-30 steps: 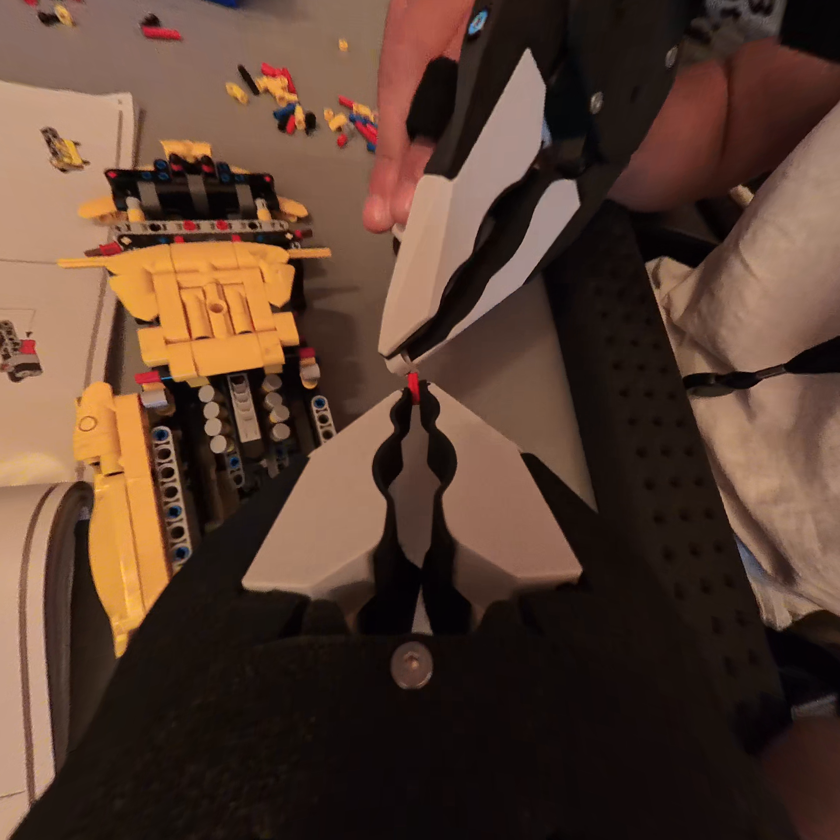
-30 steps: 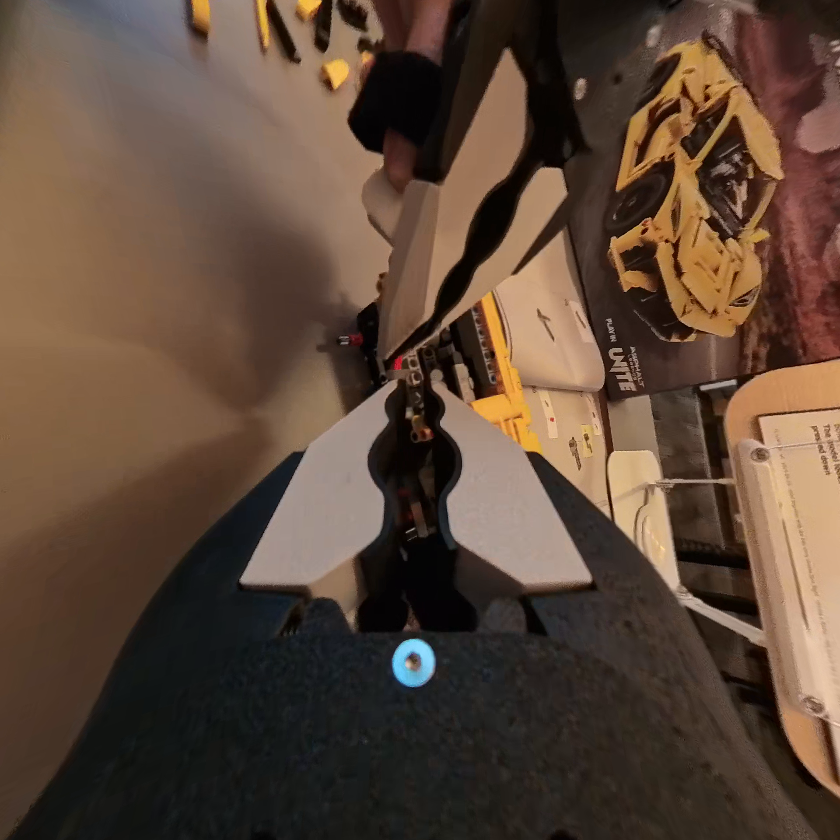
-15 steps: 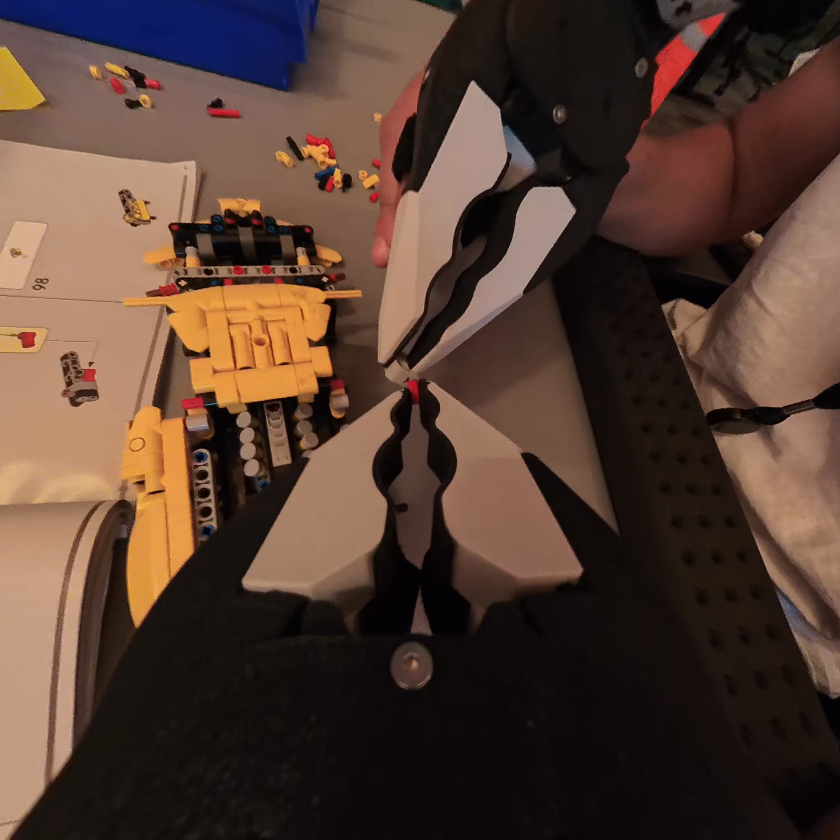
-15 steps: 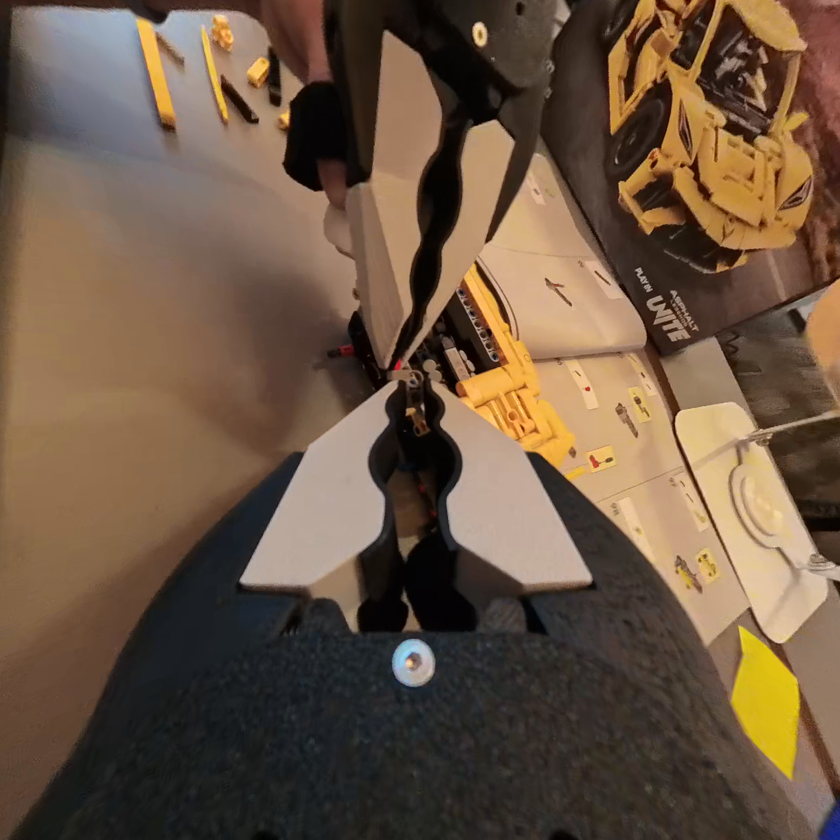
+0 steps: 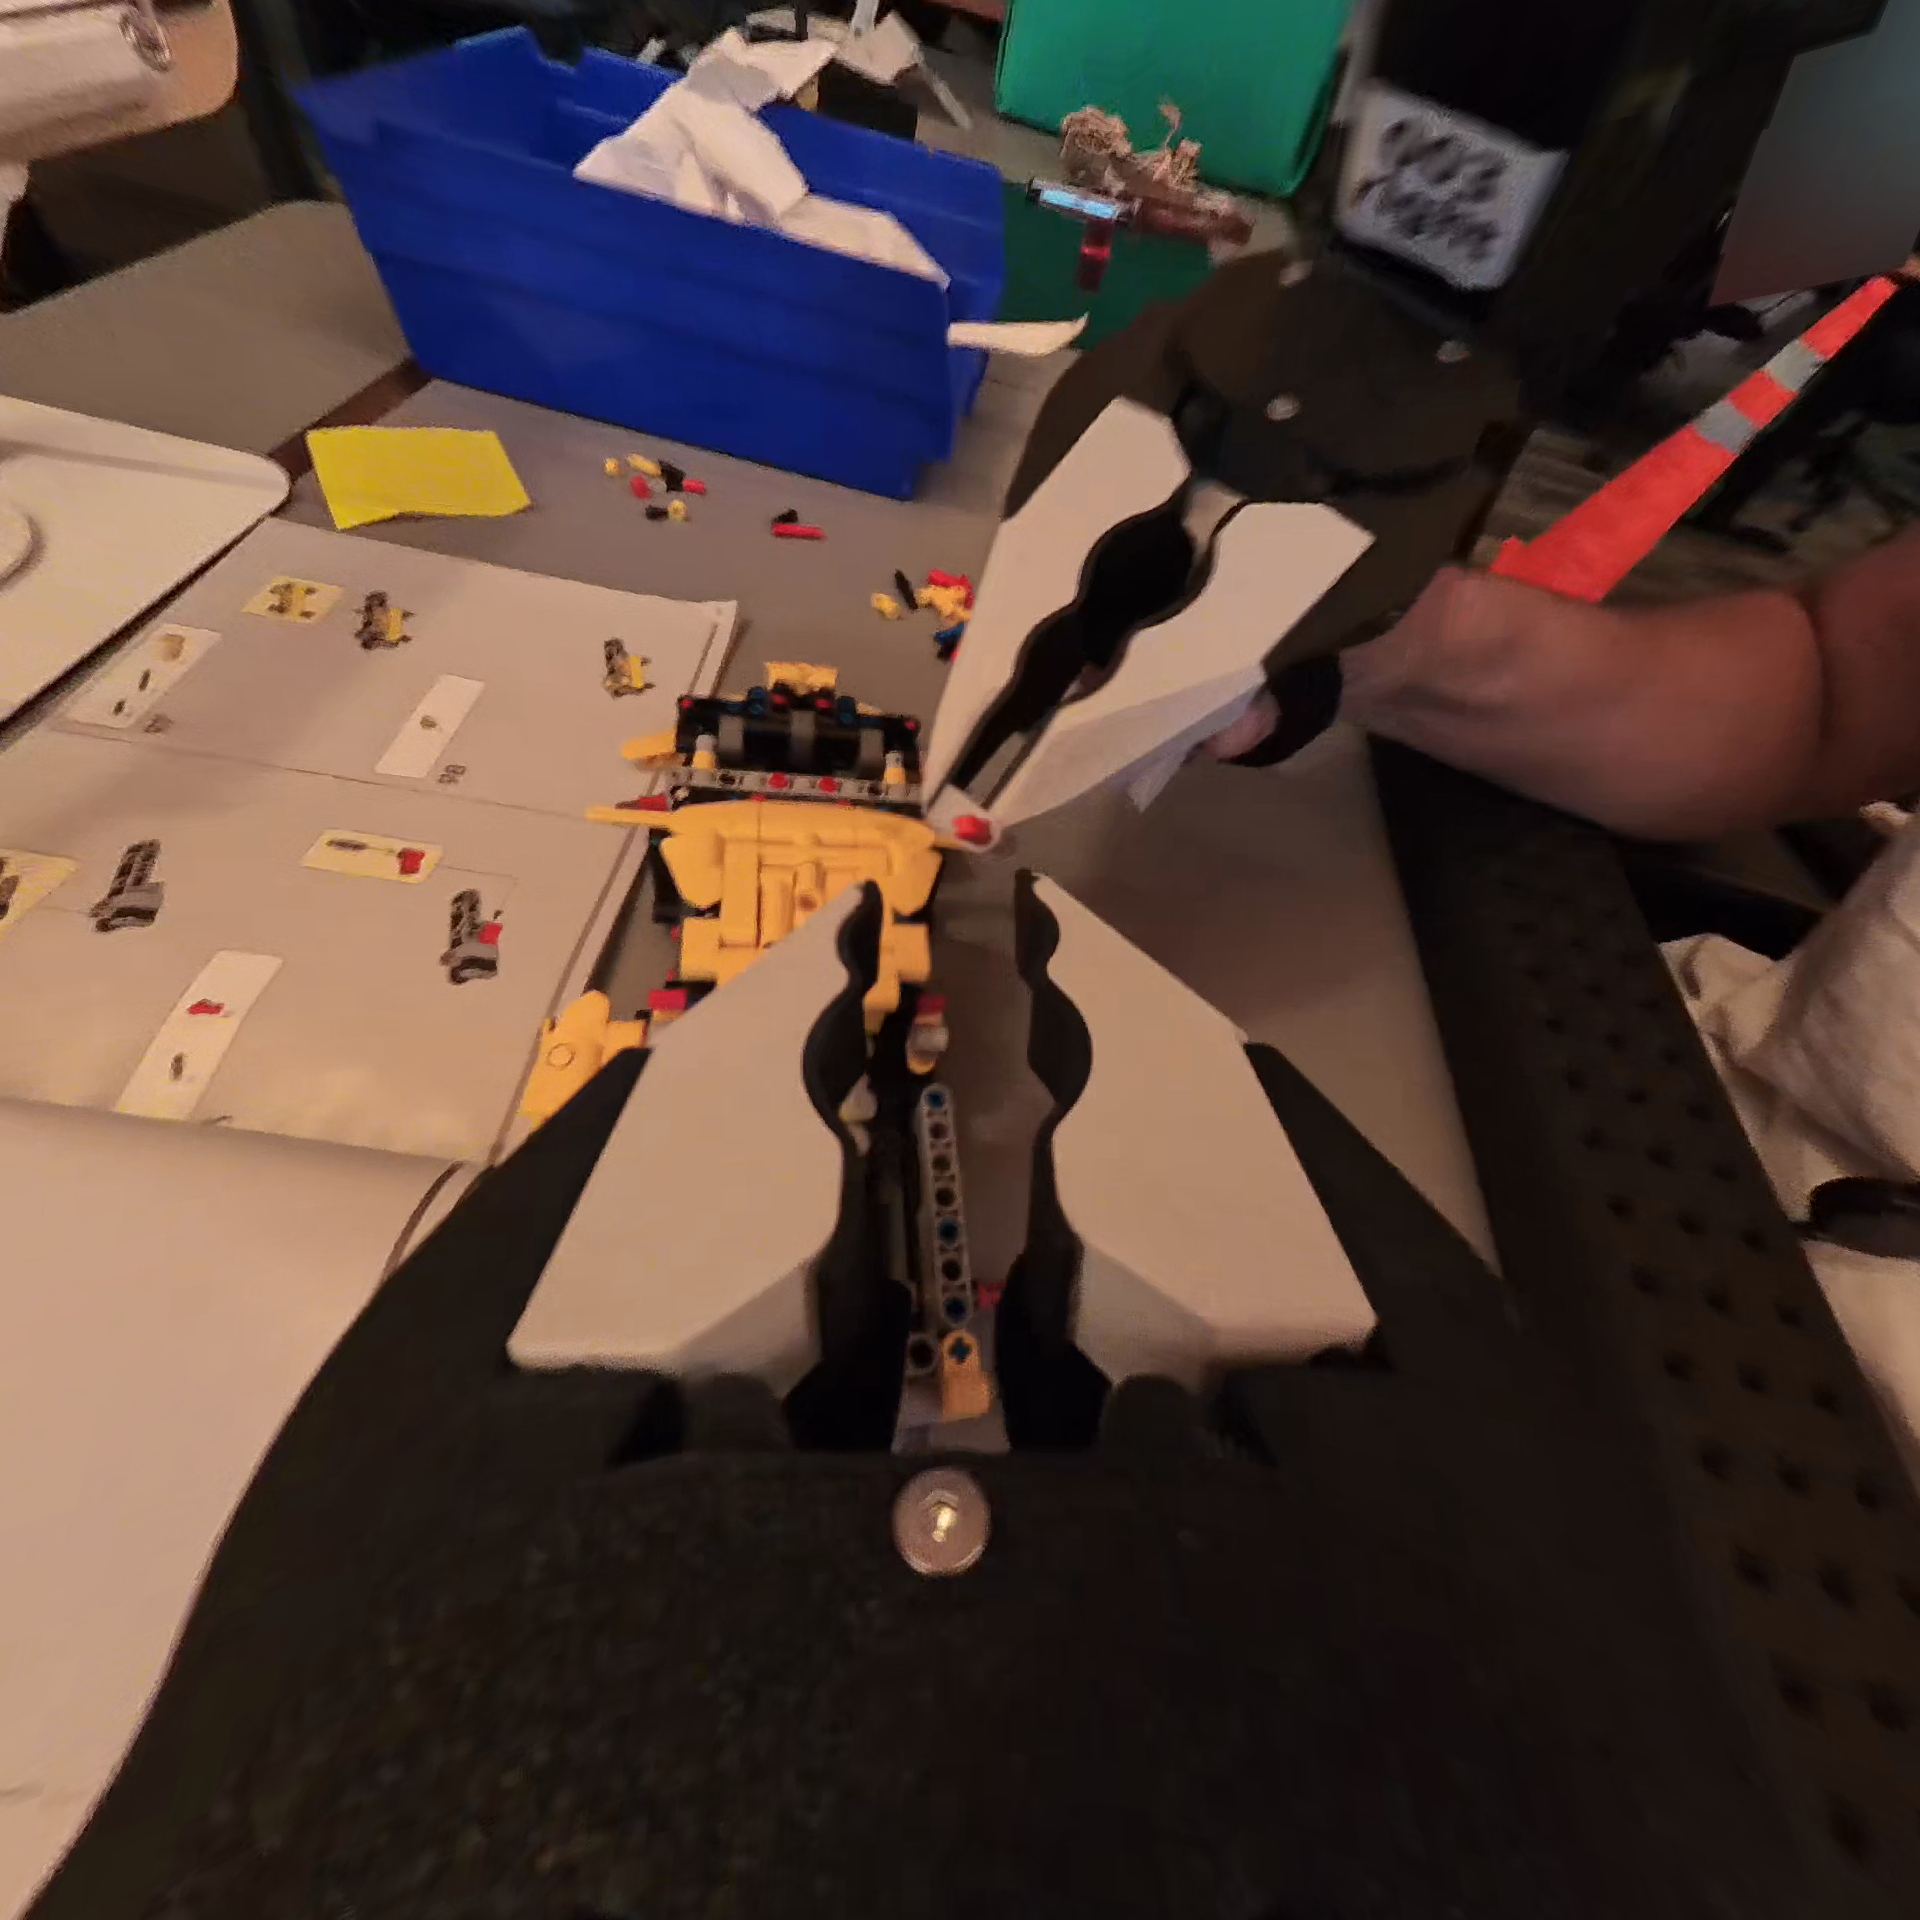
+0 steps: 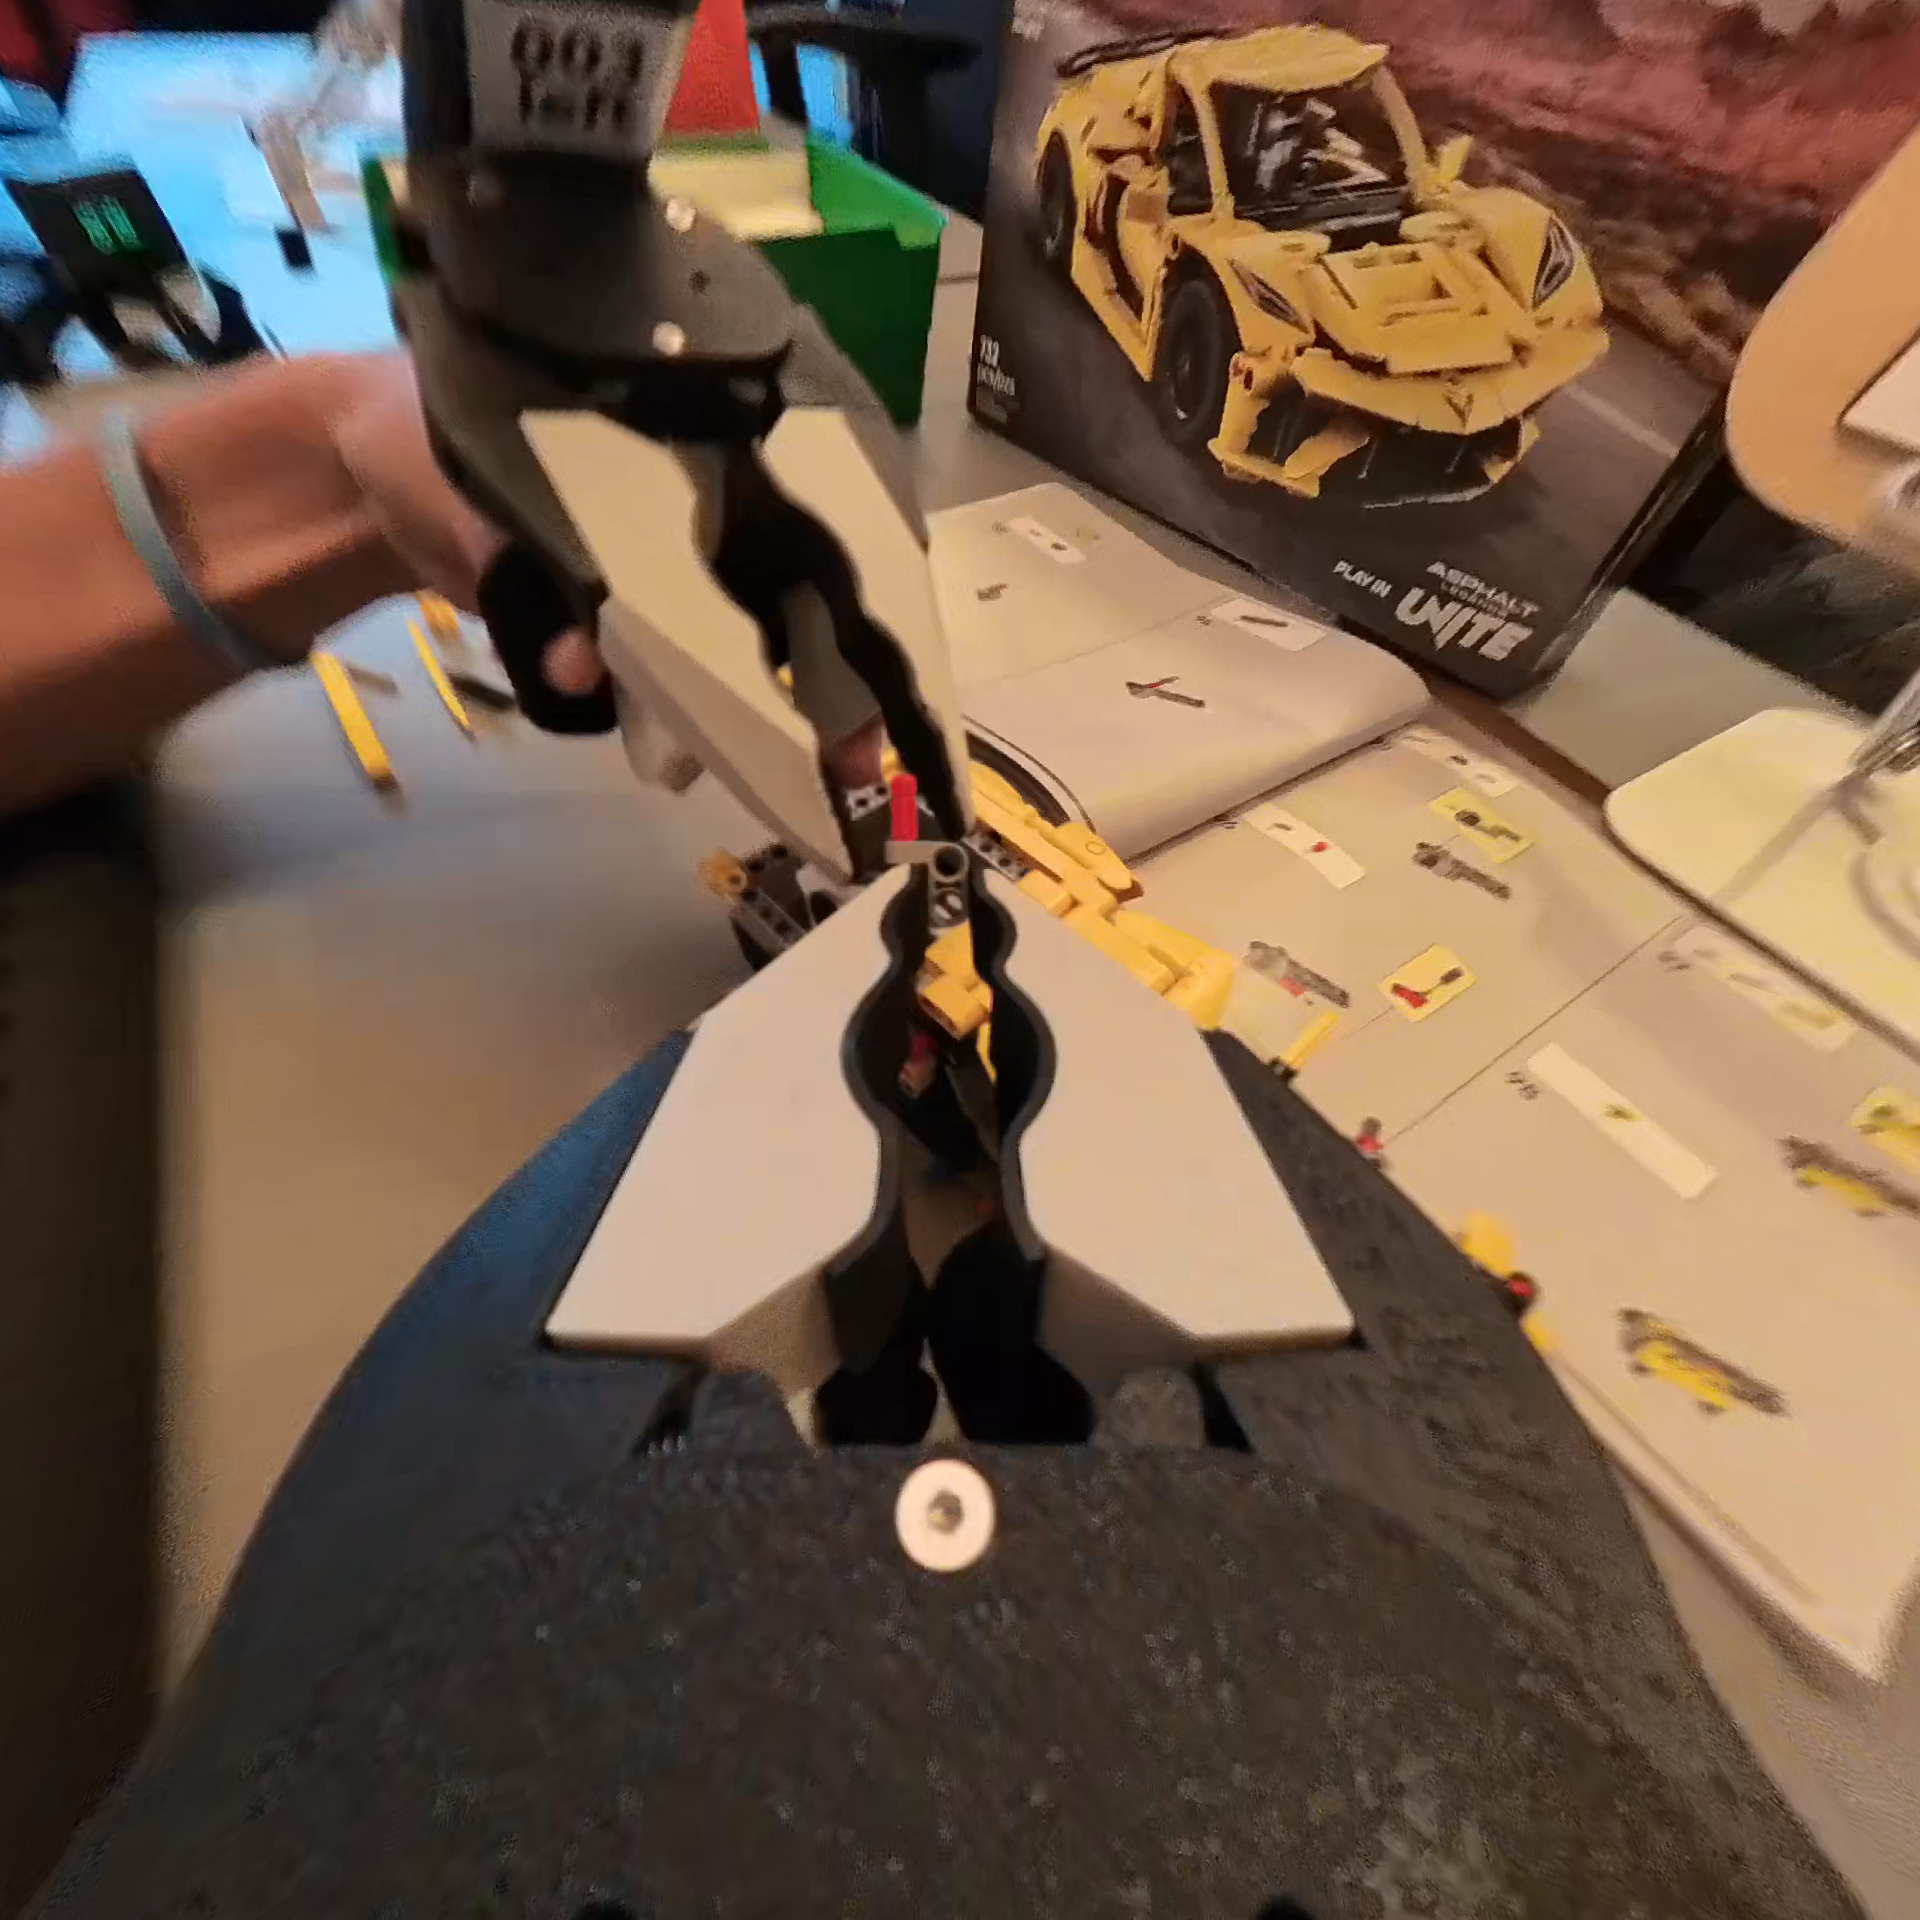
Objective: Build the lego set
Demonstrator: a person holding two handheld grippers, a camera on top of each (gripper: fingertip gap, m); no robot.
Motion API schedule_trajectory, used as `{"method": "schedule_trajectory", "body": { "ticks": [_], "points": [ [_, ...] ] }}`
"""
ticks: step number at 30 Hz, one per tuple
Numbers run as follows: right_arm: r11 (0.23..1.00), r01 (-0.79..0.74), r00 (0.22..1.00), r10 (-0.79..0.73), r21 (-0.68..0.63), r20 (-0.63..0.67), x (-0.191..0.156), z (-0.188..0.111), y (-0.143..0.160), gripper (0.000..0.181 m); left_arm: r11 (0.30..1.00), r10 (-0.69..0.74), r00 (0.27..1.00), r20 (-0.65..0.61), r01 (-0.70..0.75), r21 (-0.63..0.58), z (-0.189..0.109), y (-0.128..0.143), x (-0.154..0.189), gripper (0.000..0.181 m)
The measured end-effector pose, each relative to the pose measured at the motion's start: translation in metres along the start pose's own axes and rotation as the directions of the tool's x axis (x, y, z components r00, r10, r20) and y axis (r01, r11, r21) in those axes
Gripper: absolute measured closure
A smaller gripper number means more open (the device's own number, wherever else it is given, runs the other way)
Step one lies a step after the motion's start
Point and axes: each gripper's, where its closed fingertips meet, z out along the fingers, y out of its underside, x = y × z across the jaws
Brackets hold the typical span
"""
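The left gripper (image 5: 940, 904) stood spread and empty above the half-built car (image 5: 790, 883) on the desk (image 5: 1195, 935). The right gripper (image 6: 940, 883) pinched a small grey connector (image 6: 940, 864) bearing a red pin (image 6: 902, 805). Light, stiff and slippery, it probably needed gripping by its flat sides.

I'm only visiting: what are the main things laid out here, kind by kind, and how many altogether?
Tools: 2, left tool and right tool
Bins: 2, blue bin and green bin
Half-built yellow car: 1
Set box: 1
Instruction booklet: 1
Grey piece in right tool: 1
Total: 8
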Motion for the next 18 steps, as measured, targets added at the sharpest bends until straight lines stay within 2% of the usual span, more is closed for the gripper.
{"method": "schedule_trajectory", "body": {
  "ticks": [3, 5, 6, 9, 14, 18],
  "points": [
    [0.973, -0.22, 0.971, 0.211, 0.068, 0.111, 0.0, -0.004, -0.008, 0.175, 0.995, 0.009, 0.999, -0.039, -0.005, 0.103, 0.001, -0.018, 0.009, 0.156],
    [0.929, -0.357, 0.917, 0.328, 0.099, 0.225, -0.004, -0.009, -0.015, 0.175, 0.988, -0.018, 0.997, -0.078, 0.03, 0.151, -0.001, -0.026, 0.012, 0.157],
    [0.909, -0.403, 0.897, 0.369, 0.108, 0.243, -0.001, -0.01, -0.016, 0.175, 0.985, -0.035, 0.994, -0.099, 0.051, 0.166, -0.002, -0.028, 0.013, 0.157],
    [0.92, -0.378, 0.913, 0.353, 0.102, 0.205, 0.004, -0.011, -0.013, 0.175, 0.977, -0.076, 0.987, -0.142, 0.103, 0.188, -0.003, -0.032, 0.014, 0.164],
    [0.954, -0.285, 0.952, 0.271, 0.095, 0.143, 0.0, -0.006, -0.013, 0.175, 0.983, -0.081, 0.991, -0.106, 0.097, 0.154, 0.004, -0.026, 0.01, 0.164],
    [0.946, -0.307, 0.94, 0.283, 0.108, 0.193, -0.005, -0.009, -0.017, 0.174, 0.979, -0.095, 0.984, -0.152, 0.12, 0.164, 0.0, -0.029, 0.013, 0.167]
  ]
}}
